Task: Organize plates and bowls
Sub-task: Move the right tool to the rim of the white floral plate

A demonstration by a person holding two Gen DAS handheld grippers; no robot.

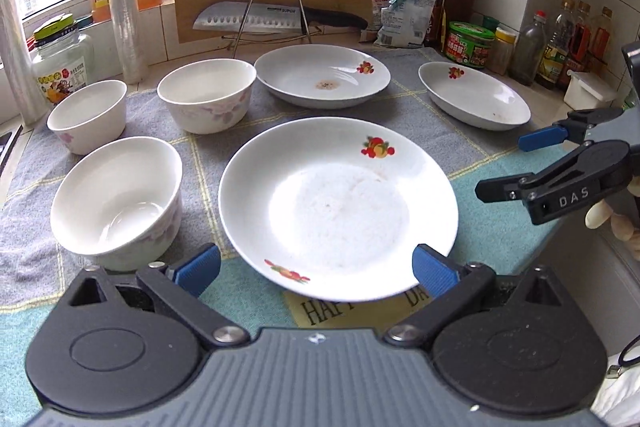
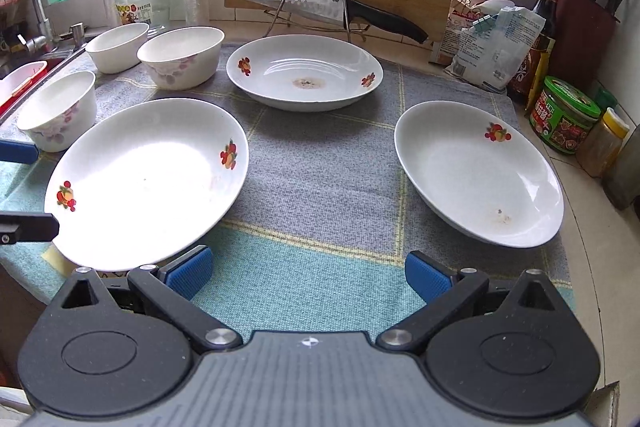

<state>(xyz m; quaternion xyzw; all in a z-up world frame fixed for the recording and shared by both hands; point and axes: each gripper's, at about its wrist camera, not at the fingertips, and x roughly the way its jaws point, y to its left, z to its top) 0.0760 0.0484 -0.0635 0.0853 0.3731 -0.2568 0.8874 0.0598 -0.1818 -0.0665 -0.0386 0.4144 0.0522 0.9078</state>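
On the grey-and-teal cloth (image 2: 320, 187), three white plates with fruit prints are lying apart: the near plate (image 1: 338, 207) in front of your left gripper (image 1: 316, 267), the far plate (image 2: 304, 71) showing a brown stain. Three floral bowls (image 1: 116, 199) are sitting left. You are holding both the left and right gripper (image 2: 308, 273) spread wide, grasping nothing.

The left tool (image 1: 316, 269) sits low and near, its blue-padded fingers (image 1: 198, 269) spread wide apart, gripping nothing. The right tool (image 2: 308, 277) is level beside it on the right, likewise spread wide with nothing between its fingers (image 2: 428, 281).
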